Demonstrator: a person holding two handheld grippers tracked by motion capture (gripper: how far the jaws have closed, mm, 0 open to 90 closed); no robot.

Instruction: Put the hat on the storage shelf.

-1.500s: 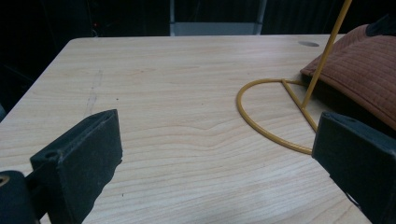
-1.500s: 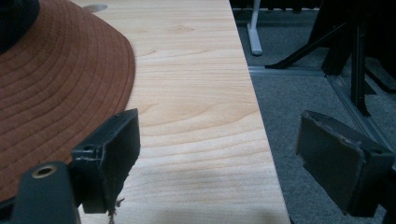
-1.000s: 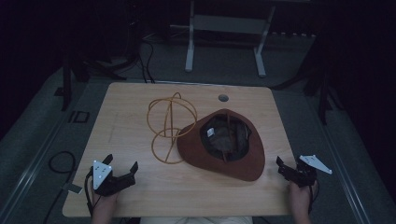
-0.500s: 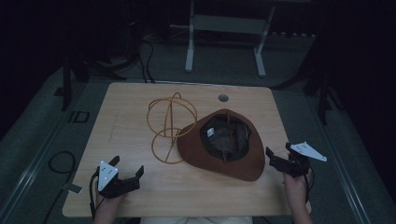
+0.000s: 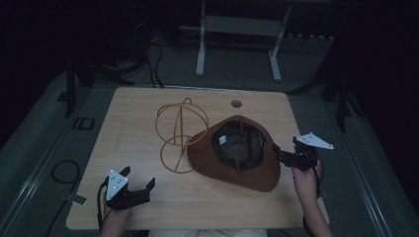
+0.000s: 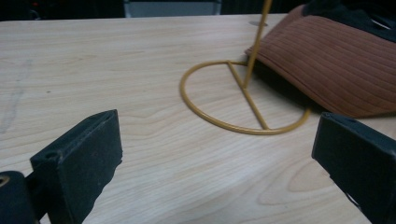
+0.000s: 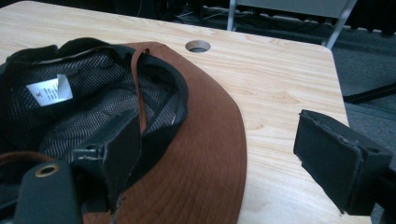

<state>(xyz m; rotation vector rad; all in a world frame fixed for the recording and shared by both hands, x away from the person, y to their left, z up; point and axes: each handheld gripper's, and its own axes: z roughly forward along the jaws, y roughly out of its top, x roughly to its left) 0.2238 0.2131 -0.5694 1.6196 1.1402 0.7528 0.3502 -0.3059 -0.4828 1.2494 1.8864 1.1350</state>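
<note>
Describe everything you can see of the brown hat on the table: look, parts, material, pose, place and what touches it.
The hat is brown, wide-brimmed, seemingly ribbed fabric like corduroy. It lies upside down on the right half of the table, opening upward. Inside show dark mesh lining, a black band, a white label and a thin brown strap. Its left brim overlaps the base ring of the yellow wire stand. The right tongs, open, straddle its right brim.

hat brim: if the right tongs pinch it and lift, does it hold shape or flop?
Likely flexes some: the brown hat has a soft-looking ribbed fabric brim and mesh lining. Probably light. It overlaps the wire stand, so a lift may nudge that. The right tongs straddle the brim, open.
</note>
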